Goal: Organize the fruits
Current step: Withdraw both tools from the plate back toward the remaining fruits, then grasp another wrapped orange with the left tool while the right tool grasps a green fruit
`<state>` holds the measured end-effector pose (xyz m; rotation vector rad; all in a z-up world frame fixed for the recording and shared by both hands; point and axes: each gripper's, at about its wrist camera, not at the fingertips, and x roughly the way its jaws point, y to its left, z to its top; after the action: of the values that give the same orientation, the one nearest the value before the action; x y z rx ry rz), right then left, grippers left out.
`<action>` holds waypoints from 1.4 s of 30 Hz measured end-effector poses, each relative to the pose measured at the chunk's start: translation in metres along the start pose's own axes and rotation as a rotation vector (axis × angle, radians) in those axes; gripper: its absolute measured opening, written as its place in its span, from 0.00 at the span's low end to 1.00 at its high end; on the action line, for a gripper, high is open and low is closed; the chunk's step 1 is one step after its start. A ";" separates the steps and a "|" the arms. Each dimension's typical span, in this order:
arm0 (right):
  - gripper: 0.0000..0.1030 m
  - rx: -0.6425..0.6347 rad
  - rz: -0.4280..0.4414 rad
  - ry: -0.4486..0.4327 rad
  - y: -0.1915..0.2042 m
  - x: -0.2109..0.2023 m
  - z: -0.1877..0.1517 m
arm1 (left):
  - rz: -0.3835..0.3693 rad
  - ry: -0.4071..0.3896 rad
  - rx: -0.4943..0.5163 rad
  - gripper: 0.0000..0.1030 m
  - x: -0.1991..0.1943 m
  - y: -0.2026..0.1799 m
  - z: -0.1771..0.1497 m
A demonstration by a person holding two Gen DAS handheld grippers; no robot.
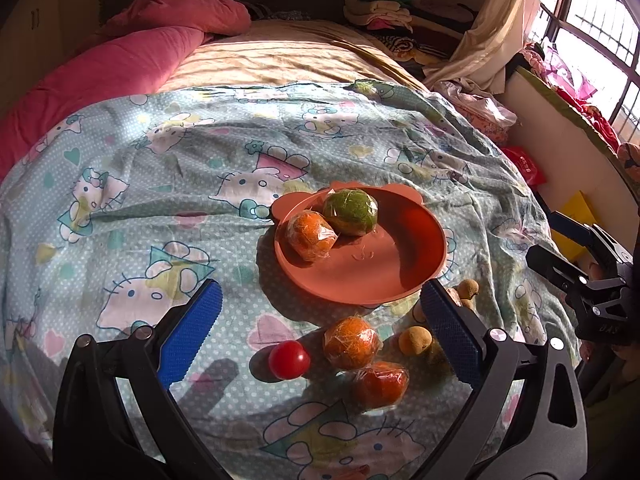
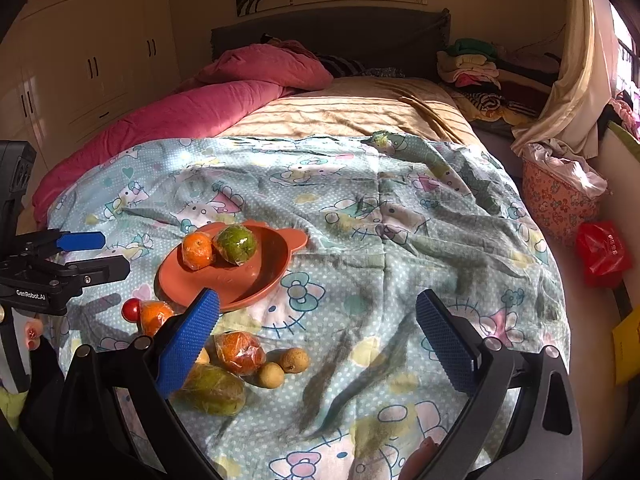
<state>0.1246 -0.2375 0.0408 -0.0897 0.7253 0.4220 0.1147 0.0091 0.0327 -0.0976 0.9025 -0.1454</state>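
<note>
Mango (image 2: 212, 390) lengthwise left-right beside right tongs (image 2: 318, 338).

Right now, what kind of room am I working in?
Most likely a bedroom: the fruit plate sits on a cartoon-print sheet spread over a bed with a pink duvet, beside a built-in wardrobe.

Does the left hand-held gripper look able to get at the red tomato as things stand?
Probably yes. The left hand-held gripper is open and empty, and the tomato lies on the sheet between its fingers' lines, uncovered. A wrapped orange sits close beside it and might get nudged.
</note>
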 end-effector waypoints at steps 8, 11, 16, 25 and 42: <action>0.96 -0.007 0.020 0.020 0.011 -0.005 -0.018 | -0.004 0.023 0.000 0.91 0.000 0.001 -0.016; 0.96 -0.006 0.026 0.035 0.015 -0.004 -0.026 | -0.006 0.038 -0.003 0.91 0.001 0.001 -0.023; 0.96 -0.025 0.038 0.068 0.024 0.000 -0.041 | -0.026 0.070 0.008 0.91 0.005 -0.001 -0.035; 0.96 -0.052 0.073 0.119 0.040 0.010 -0.064 | -0.069 0.129 0.028 0.91 0.011 -0.007 -0.056; 0.95 -0.073 0.111 0.132 0.052 0.018 -0.074 | -0.150 0.188 0.068 0.64 0.023 -0.019 -0.067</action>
<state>0.0692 -0.2002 -0.0236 -0.1480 0.8469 0.5523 0.0742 -0.0152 -0.0234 -0.0890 1.0770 -0.3291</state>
